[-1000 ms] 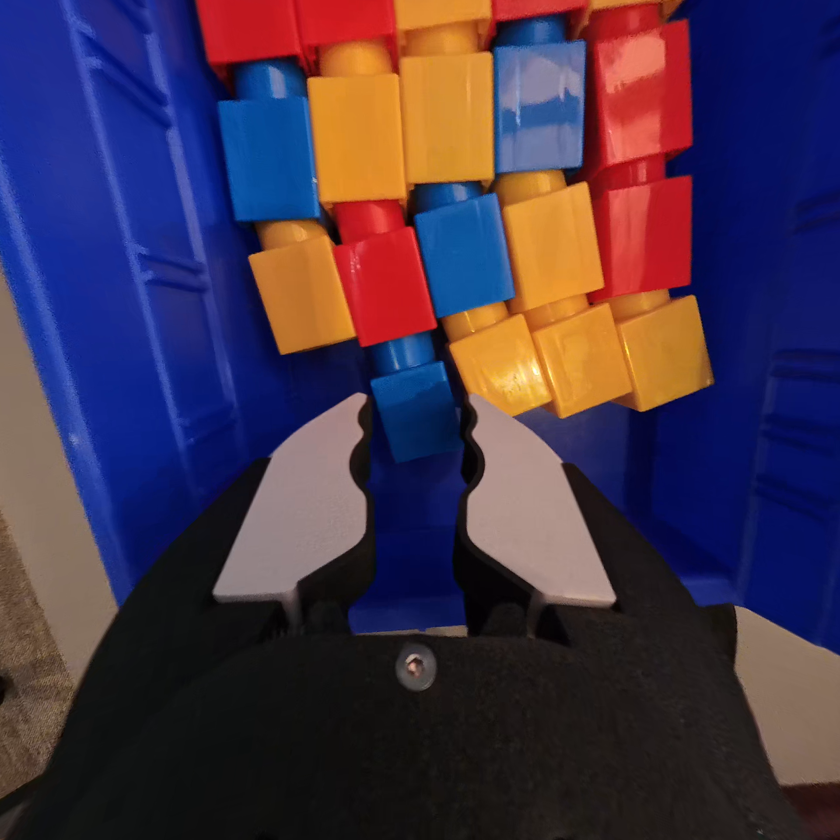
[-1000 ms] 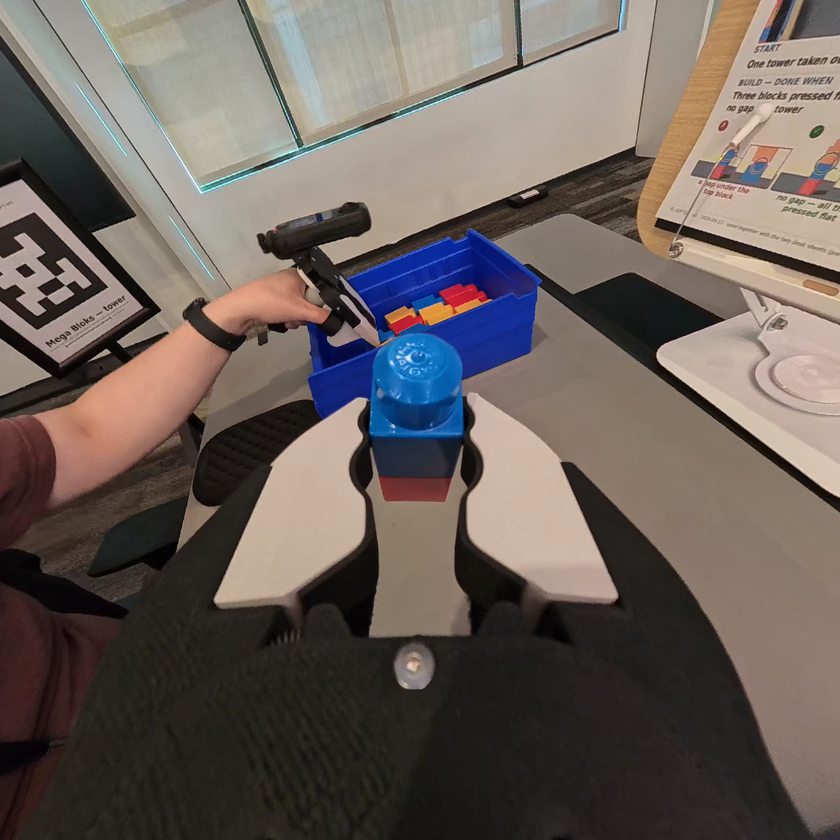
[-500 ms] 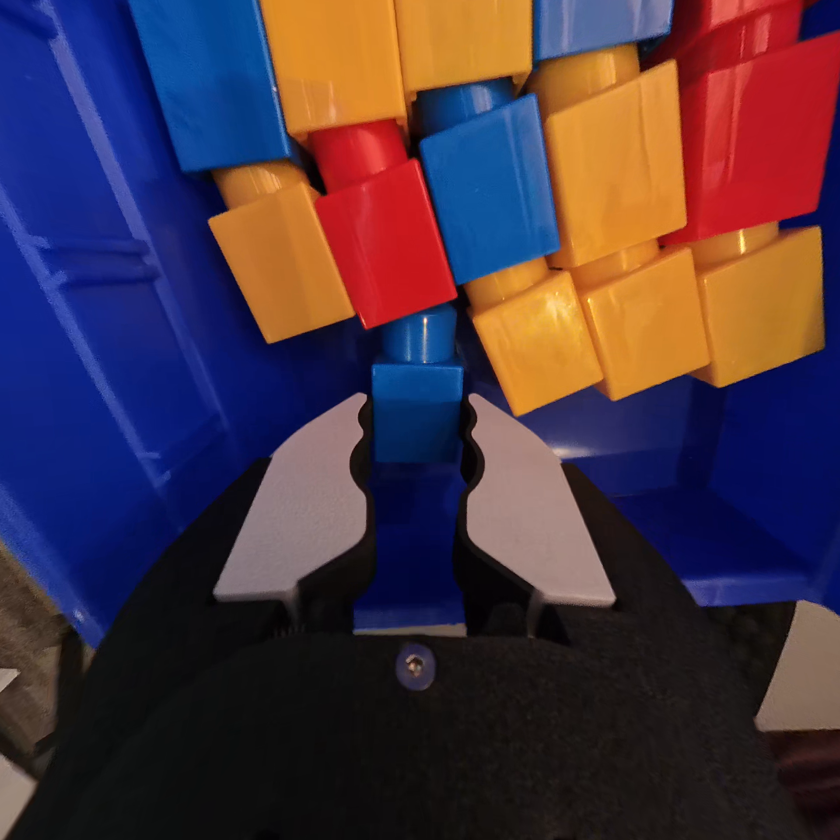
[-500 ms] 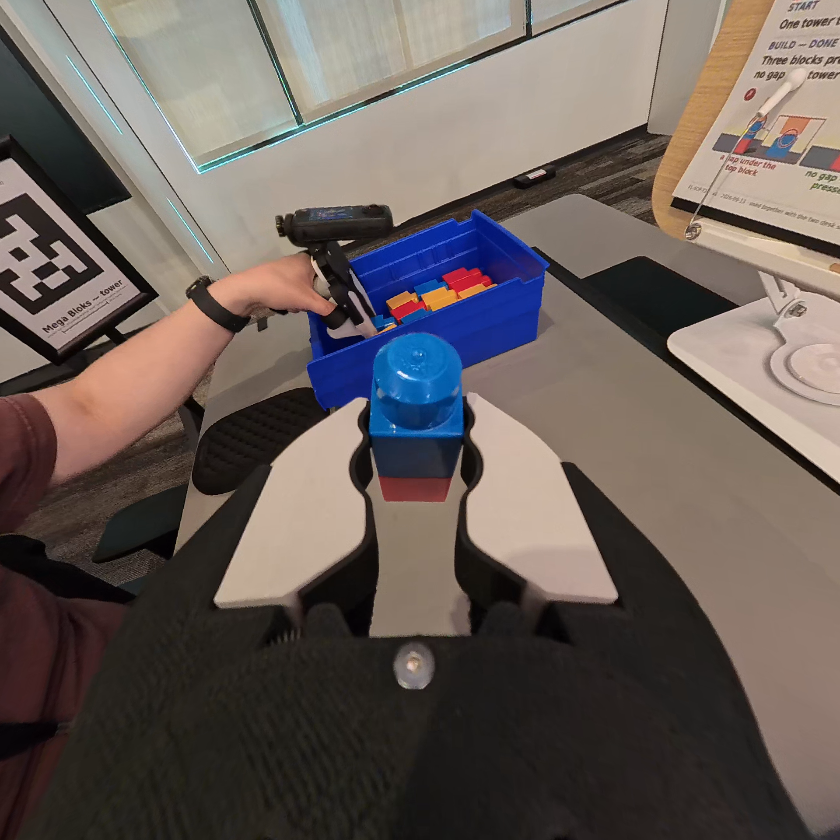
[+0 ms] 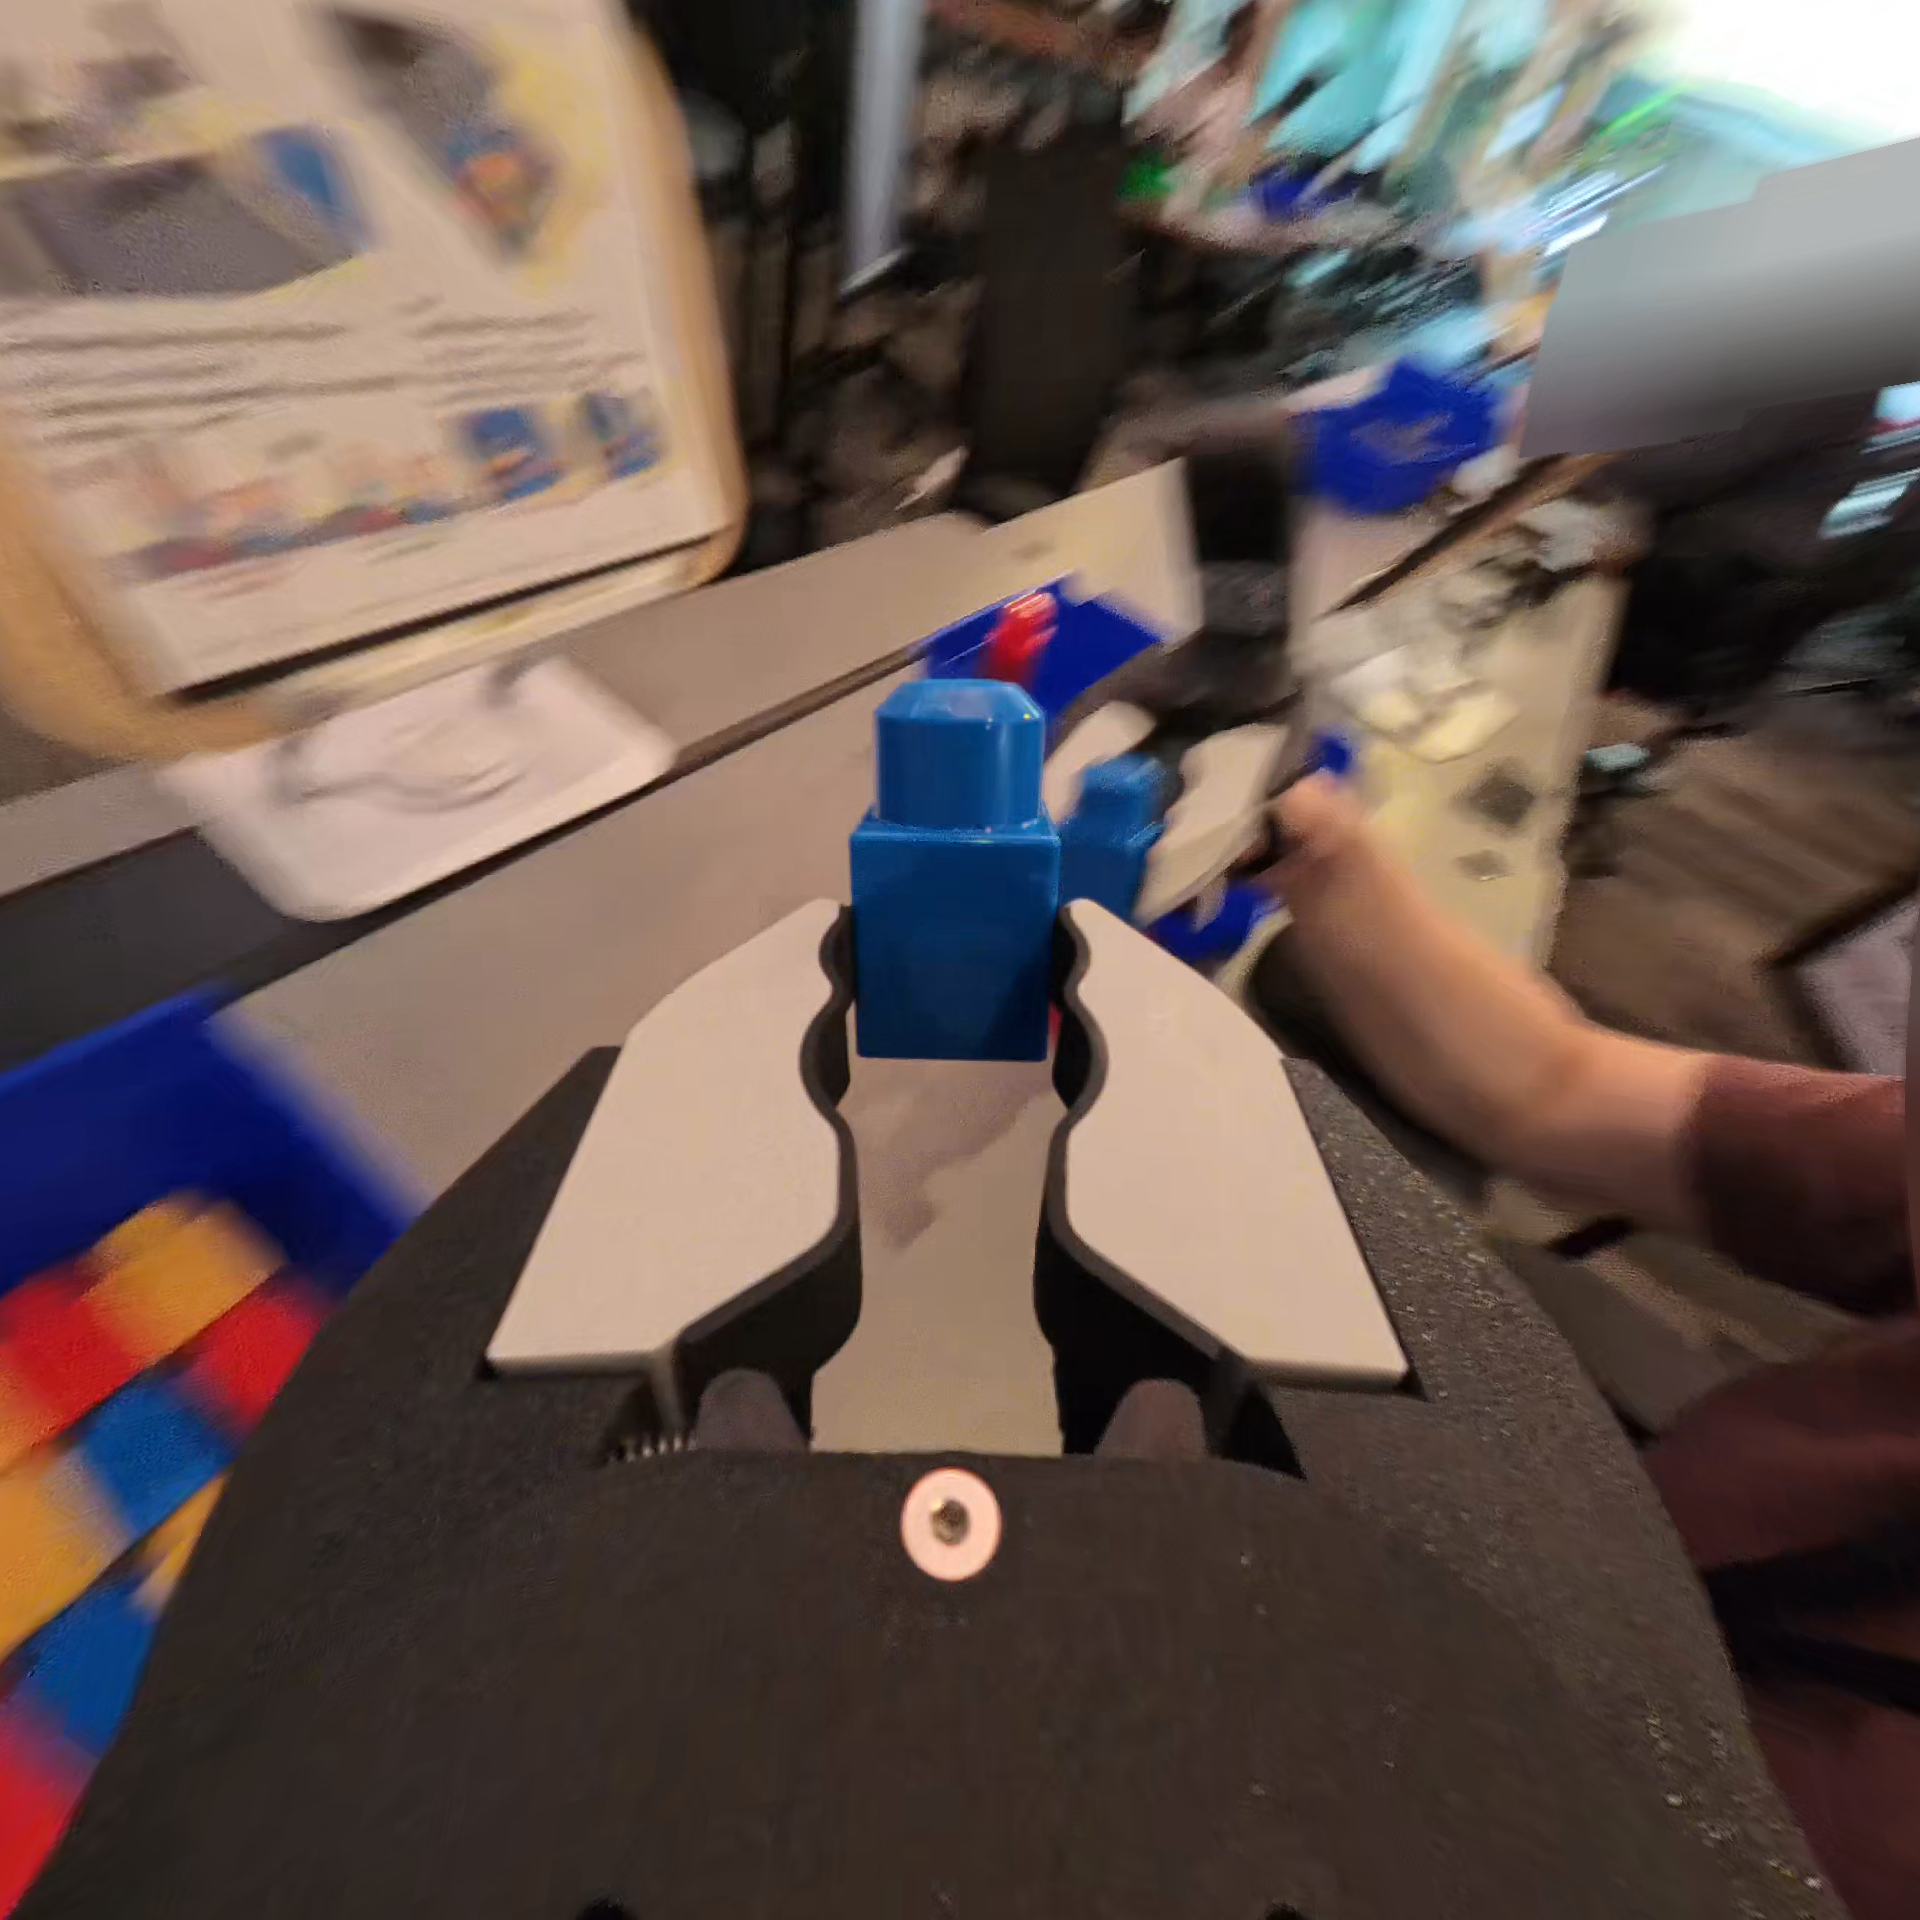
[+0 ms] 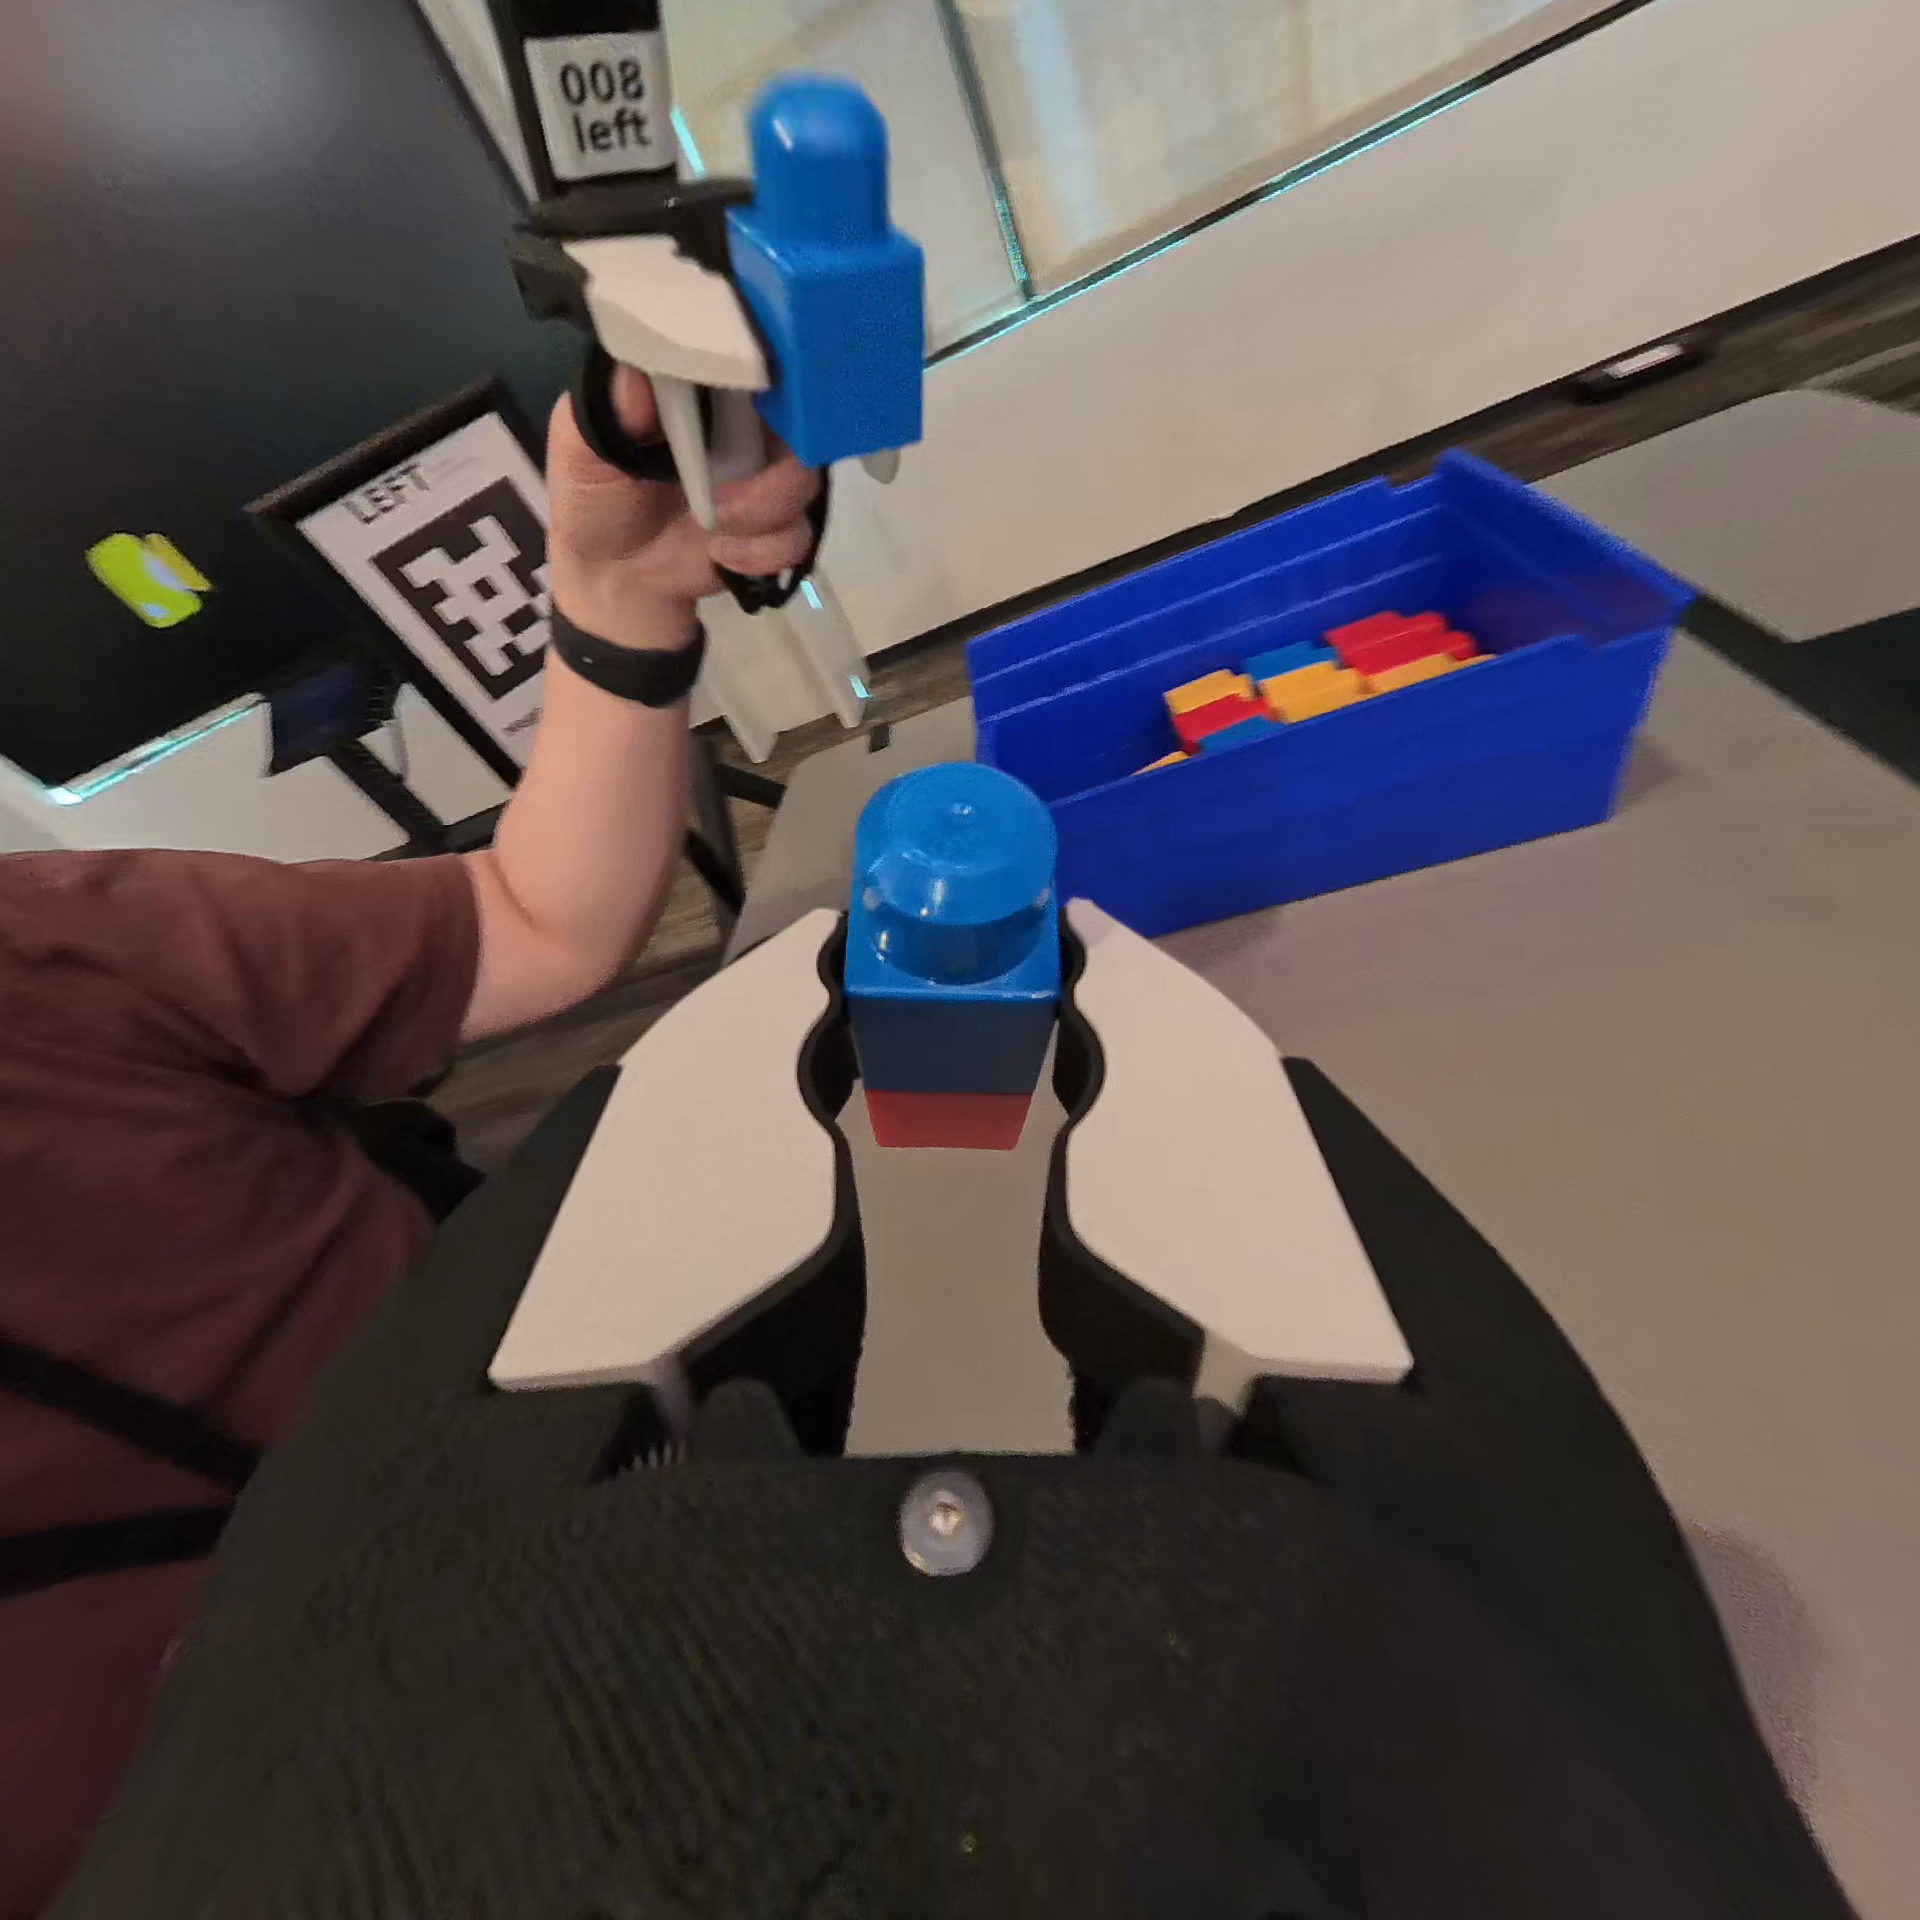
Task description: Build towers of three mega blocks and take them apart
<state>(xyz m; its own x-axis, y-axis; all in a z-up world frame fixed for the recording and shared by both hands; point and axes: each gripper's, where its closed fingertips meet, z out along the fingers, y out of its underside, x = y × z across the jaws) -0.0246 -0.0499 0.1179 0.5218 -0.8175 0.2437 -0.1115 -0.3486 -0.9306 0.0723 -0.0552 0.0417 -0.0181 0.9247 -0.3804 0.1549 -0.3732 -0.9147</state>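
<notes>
My left gripper [image 5: 951, 977] pinches a blue block [image 5: 951, 935] stud-up, lifted clear of the bin [image 6: 1351, 790]. My right gripper [image 6: 951, 997] clamps a blue-on-red stack [image 6: 951, 1029] upright over the counter [image 6: 1558, 1091], I judge so the third block can press straight down onto its stud.

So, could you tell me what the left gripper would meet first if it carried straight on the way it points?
Probably the right gripper with its blue block, just ahead and slightly right of the left gripper's own blue block; blur leaves depth unclear.

Grey table [image 6: 1558, 1091], white wall [image 6: 1299, 343] under windows [image 6: 1195, 104].
</notes>
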